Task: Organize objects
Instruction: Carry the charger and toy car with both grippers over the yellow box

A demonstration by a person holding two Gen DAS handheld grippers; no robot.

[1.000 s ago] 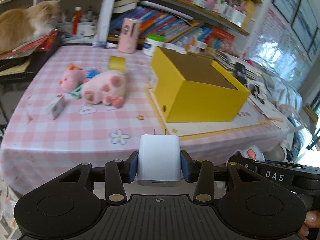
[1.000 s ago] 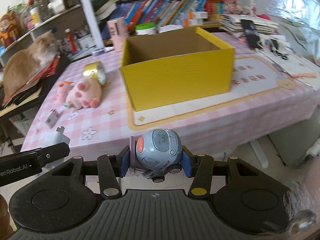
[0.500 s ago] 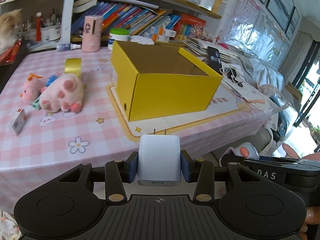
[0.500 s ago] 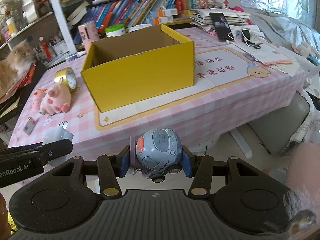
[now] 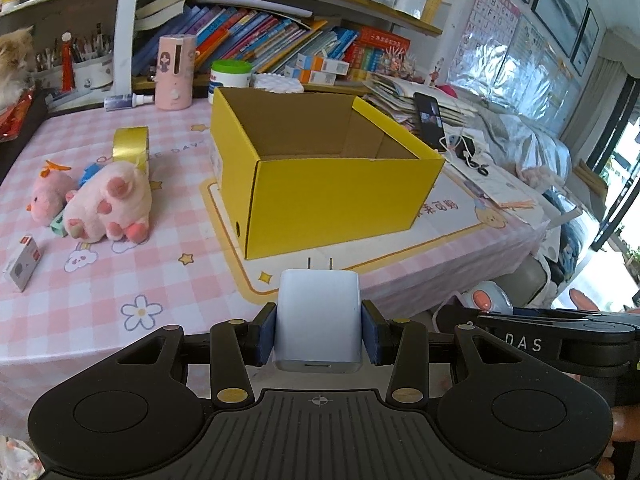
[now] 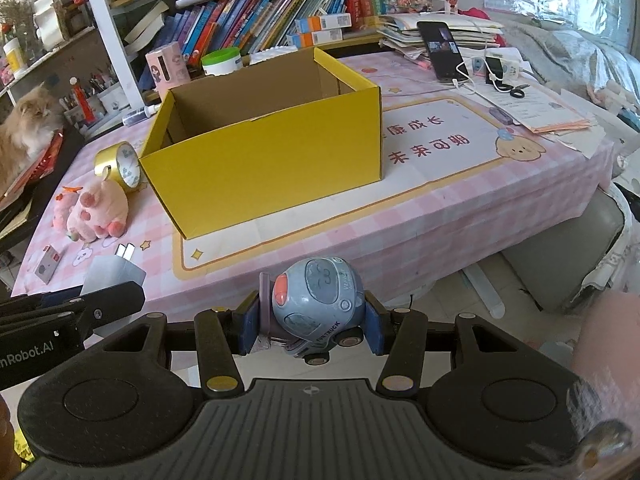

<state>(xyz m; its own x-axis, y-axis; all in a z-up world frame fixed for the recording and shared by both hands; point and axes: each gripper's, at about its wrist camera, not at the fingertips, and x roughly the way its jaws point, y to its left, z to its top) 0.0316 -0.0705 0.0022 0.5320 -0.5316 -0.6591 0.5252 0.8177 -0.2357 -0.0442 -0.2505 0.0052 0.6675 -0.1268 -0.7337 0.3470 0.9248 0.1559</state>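
My left gripper (image 5: pixel 318 338) is shut on a white plug charger (image 5: pixel 318 320), prongs pointing forward, held off the table's front edge. My right gripper (image 6: pixel 310 330) is shut on a round blue-grey toy truck (image 6: pixel 316 308), also in front of the table. An open, empty yellow cardboard box (image 5: pixel 320 184) stands on a printed mat mid-table; it also shows in the right wrist view (image 6: pixel 264 152). The charger shows at lower left of the right wrist view (image 6: pixel 114 276), and the toy truck at lower right of the left wrist view (image 5: pixel 486 300).
Left of the box lie two pink plush pigs (image 5: pixel 108 204), a gold tape roll (image 5: pixel 130 146) and a small white-red box (image 5: pixel 22 262). A phone (image 6: pixel 440 50), cables and papers sit at the right. A cat (image 6: pixel 24 132) rests at far left. Bookshelves stand behind.
Both grippers have pulled back from the table and swung right, so the box now sits centred ahead. Both holds are unchanged.
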